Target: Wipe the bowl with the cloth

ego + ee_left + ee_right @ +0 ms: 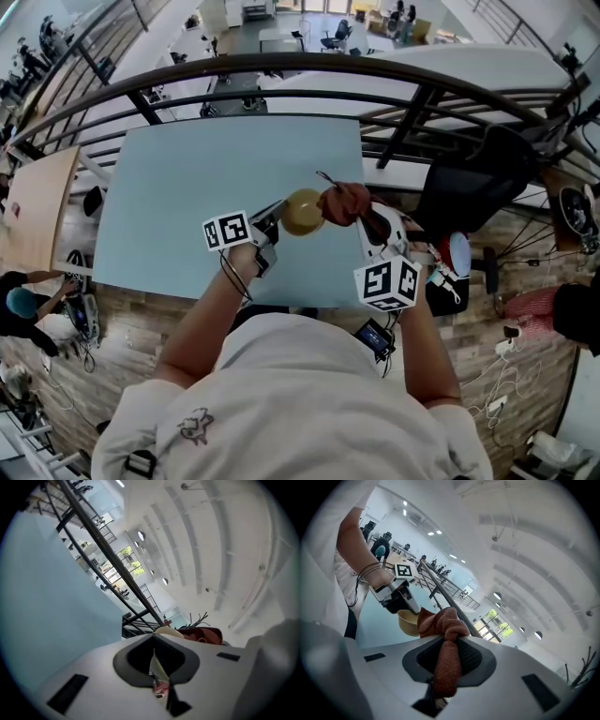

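Note:
A tan bowl [302, 212] hangs in the air over the light blue table [206, 178], tipped on its side. My left gripper [275, 219] is shut on its rim; in the left gripper view the thin cream rim [158, 666] runs between the closed pads. My right gripper [367, 221] is shut on a rust-red cloth [345, 202], bunched just right of the bowl and touching it. In the right gripper view the cloth [443, 626] trails through the jaws, with the bowl [408, 623] and the left gripper [405, 603] just beyond it. The cloth [204, 635] also shows past the bowl in the left gripper view.
A dark metal railing [281, 67] curves behind the table. A black chair [483, 178] stands at the right over wood flooring with cables [502, 361]. A person in a teal cap [21, 302] is at the left edge.

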The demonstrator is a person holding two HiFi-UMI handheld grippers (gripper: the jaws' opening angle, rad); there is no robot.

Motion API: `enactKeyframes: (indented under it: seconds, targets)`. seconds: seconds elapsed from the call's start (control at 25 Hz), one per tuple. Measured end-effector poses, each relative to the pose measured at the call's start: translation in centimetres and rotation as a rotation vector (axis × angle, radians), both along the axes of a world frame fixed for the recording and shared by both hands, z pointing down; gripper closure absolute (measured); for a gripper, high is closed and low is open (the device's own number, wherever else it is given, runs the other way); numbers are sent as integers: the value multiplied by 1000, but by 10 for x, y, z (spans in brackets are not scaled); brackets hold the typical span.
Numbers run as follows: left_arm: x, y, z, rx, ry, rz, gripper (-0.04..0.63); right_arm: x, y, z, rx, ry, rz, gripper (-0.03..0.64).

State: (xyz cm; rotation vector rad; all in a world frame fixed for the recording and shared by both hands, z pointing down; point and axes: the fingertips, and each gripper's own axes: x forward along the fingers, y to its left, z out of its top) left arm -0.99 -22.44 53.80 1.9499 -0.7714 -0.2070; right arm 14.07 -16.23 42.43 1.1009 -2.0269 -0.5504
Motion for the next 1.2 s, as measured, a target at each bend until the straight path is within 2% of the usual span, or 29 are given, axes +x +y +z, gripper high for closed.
enactKeyframes:
  seconds: [0.08,0.28,0.4,0.56,0.72,1.08,1.2]
  targets:
    - [0,1,-1,-44,138,-10,578,4,1,-9,30,-5,12,548]
    - [1,4,-9,-124,388,-30,578,-1,10,-18,28,-37,-30,546]
    - [5,8,-16,-140,474,-14,578,-17,20,-15,-10,-93,-103,546]
    - [16,16,-26,-142,534,32,578,-47,30,-11,-62,-165,-190,547]
    - [25,23,-29,-154,583,63,578,-65,30,-18,-68,-217,-234,547]
    - [36,38,-39,-113,566,181,577,-71,14,-42,-86,-298,-250,548]
    - [39,45,-43,-109,593,214,578,-69,9,-44,-114,-338,-254,548]
